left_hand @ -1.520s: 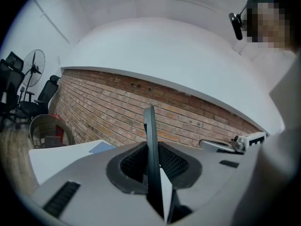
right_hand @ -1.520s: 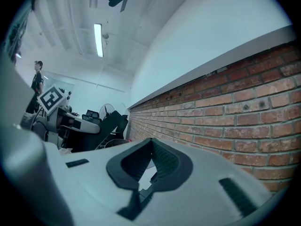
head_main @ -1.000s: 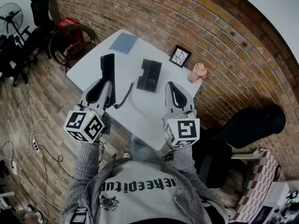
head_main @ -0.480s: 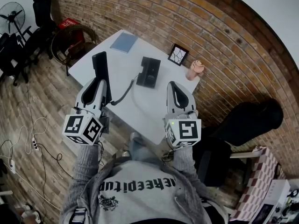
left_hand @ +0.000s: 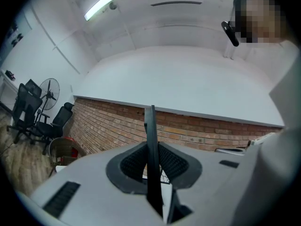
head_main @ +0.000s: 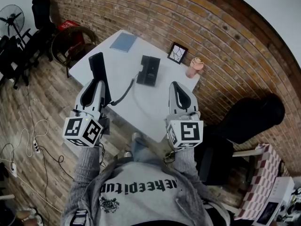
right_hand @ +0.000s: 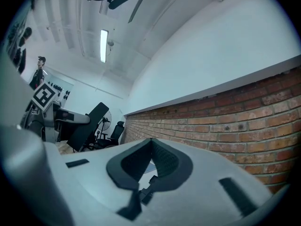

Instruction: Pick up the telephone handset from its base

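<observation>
Now clamping the handset [head_main: 98, 68] in the left tongs [head_main: 97, 86], carrying it further left of its base [head_main: 149, 70], keeping the right tongs [head_main: 178, 87] closed and empty, seemingly completing the pickup.

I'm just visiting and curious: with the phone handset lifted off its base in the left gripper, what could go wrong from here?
The cord links the handset to the base, so lifting much further might drag the base across the table. The left gripper grips the handset near one end, so it might swivel or slip.
</observation>
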### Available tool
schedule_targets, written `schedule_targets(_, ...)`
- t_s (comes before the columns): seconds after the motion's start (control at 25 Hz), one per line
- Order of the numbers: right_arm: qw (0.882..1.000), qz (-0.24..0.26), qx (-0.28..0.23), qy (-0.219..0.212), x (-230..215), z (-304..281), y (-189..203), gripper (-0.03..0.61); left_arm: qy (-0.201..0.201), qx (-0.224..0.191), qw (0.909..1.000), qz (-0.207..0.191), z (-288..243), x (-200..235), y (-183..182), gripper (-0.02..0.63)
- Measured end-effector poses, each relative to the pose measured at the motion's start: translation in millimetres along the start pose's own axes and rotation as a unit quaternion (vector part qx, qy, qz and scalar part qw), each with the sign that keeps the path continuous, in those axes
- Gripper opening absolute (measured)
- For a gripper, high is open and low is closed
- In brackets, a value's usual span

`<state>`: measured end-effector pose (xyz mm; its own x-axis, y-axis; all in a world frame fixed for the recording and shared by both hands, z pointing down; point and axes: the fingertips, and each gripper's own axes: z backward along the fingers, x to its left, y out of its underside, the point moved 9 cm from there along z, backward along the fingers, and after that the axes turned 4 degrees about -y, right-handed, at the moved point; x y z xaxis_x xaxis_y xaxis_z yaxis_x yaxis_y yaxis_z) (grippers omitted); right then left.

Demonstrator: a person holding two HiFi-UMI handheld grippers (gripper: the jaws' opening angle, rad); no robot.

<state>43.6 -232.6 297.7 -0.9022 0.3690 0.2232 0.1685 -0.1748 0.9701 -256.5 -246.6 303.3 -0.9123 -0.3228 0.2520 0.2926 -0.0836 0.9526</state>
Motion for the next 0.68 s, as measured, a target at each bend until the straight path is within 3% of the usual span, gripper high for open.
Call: schedule_targets(0.68,1.0,0.004,-0.003,0.007,11.4,5.8,-5.6,0.003,0.005,-0.008,0.9999,0.008,10.1,5.6,-2.4,0.072)
